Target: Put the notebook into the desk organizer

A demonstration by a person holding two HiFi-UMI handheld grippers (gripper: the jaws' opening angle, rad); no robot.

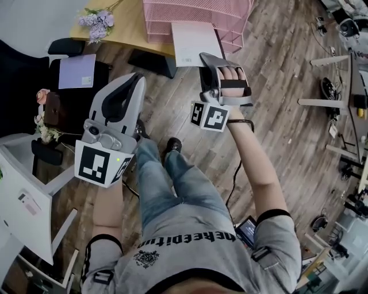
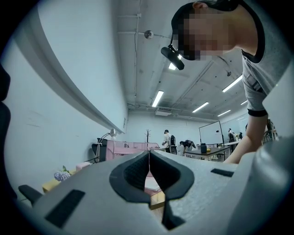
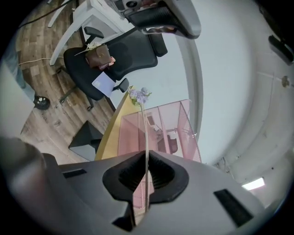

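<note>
My R claw [image 1: 207,58] is clamped on the notebook [image 1: 192,43], edge-on; organizer [image 1: 195,11] dead ahead, desk's [image 1: 129,28] near edge (L claw [image 1: 137,80] shut, empty).

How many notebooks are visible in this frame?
2. A white notebook clamped in the right gripper, by the pink desk organizer; a lilac notebook on the black chair. Others may be hidden.

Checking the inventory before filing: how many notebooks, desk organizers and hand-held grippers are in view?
Notebooks: 2, the thin white notebook and the lavender notebook on the black chair
Desk organizers: 1, the pink wire-mesh desk organizer
Hand-held grippers: 2, left hand-held gripper and right hand-held gripper
Total: 5
</note>
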